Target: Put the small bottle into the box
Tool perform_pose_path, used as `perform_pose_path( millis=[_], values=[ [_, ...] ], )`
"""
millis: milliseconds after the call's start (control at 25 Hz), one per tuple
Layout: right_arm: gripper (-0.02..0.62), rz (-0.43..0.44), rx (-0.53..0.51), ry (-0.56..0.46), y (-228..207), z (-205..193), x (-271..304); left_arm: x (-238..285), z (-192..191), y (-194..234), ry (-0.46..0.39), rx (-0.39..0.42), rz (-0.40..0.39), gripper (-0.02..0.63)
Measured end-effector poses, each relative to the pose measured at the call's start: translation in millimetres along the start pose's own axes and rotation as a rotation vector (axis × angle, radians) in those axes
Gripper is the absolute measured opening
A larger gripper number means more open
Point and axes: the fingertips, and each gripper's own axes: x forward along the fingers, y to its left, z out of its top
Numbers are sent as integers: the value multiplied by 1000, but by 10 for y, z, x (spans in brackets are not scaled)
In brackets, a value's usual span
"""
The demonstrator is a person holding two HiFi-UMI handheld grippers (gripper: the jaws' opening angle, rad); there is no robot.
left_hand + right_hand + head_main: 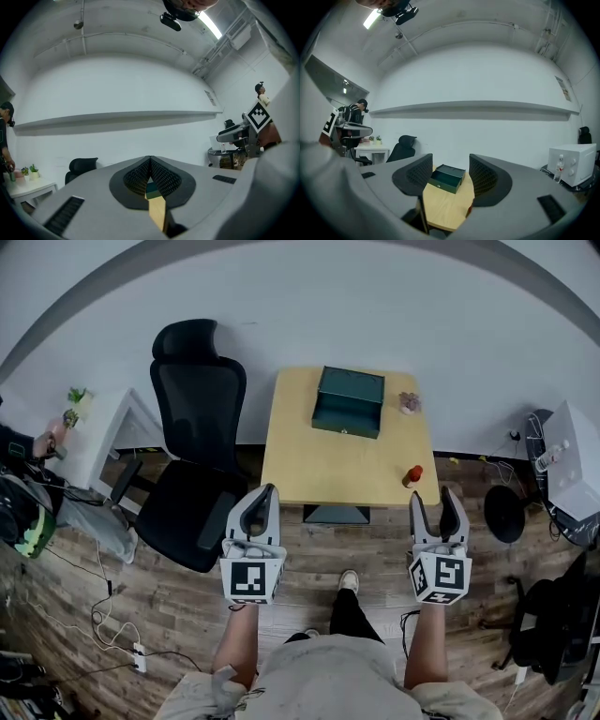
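Both my grippers level, just short of table (319, 470). Left gripper (270, 493): jaws pressed together, nothing between. Its own view gives only a sliver of tabletop and box (447, 178) through the slit under the tips. Right gripper (434, 500): jaws wide apart, empty. Its view frames the open green box between the jaws, far end of table. Small bottle (412, 474): upright at near table edge, just ahead of right gripper's left jaw. Clear in head view only.
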Motion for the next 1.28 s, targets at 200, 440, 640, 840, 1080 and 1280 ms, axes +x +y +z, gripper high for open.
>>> perform_pose_path(
  millis=[200, 440, 640, 840, 1080, 1280],
  values=[
    [244, -5, 14, 8, -454, -50, 463, 661, 83, -169, -13, 1, -14, 8],
    [244, -7, 33, 5, -943, -14, 935, 1372, 287, -374, -28, 10, -37, 8],
    [244, -19, 42, -3, -1352, -12, 1235, 1829, 344, -589, -28, 8, -54, 7],
    [244, -5, 51, -12, -1546, -29, 1481, 2131, 403, -679, -39, 28, -55, 7],
    [244, 3, 51, -18, -1649, -16, 1681, 2340, 403, -661, -35, 13, -45, 8],
    [244, 1, 39, -25, -1640, 6, 1821, 2486, 389, -595, -49, 3, -52, 8]
  ],
)
